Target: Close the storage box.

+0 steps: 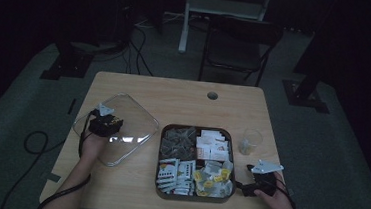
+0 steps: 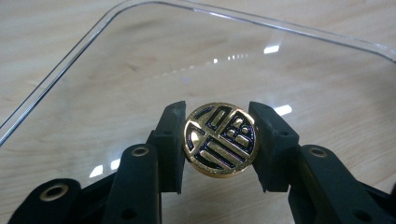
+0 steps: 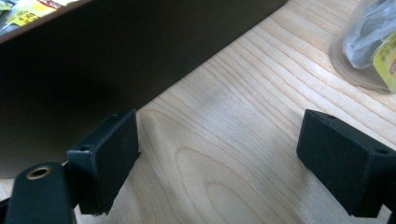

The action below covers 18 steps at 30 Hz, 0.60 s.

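In the high view, the left gripper [image 1: 106,123] sits over the clear lid [image 1: 132,115], bare worktop [image 1: 184,92] beyond. Left gripper view: fingers [image 2: 170,140] pinch the gold knob [image 2: 220,139]. Right gripper view: fingers [image 3: 105,158] spread beside the tray wall [image 3: 116,51].

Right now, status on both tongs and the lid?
Left tongs shut on the gold knob of the clear lid. Right tongs open, nothing between them, beside the tea box. Nothing in the way.
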Available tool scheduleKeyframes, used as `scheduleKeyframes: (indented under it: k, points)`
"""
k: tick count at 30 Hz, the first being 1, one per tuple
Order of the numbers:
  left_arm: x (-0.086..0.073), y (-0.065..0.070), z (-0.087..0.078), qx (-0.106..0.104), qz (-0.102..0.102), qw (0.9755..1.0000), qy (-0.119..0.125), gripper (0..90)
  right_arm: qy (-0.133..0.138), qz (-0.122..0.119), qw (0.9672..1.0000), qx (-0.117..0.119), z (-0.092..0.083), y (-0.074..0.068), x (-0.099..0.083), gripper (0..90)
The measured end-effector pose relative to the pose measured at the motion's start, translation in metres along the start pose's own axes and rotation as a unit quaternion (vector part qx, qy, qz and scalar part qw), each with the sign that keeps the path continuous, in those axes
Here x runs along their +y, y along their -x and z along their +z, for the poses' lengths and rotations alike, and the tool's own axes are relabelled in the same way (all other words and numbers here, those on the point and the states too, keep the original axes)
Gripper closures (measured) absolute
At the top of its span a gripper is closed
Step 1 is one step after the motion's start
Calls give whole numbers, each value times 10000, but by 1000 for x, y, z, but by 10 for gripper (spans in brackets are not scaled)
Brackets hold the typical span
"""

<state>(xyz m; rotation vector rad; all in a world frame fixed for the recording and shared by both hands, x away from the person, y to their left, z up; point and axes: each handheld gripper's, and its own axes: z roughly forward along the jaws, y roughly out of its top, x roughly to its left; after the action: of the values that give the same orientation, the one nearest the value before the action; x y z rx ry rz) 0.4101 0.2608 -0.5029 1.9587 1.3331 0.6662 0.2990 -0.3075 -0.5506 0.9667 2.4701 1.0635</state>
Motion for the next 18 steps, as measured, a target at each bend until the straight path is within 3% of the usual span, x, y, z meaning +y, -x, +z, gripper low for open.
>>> scheduleKeyframes:
  k: [11, 18]
  points:
    - [19, 5, -27, -304, 60, 9990, 318, 600, -1, -1, 10000, -1, 0, 0, 0, 123]
    - [31, 20, -39, -604, 300, 9968, 423, 599, 0, 1, 10000, -1, 0, 0, 0, 123]
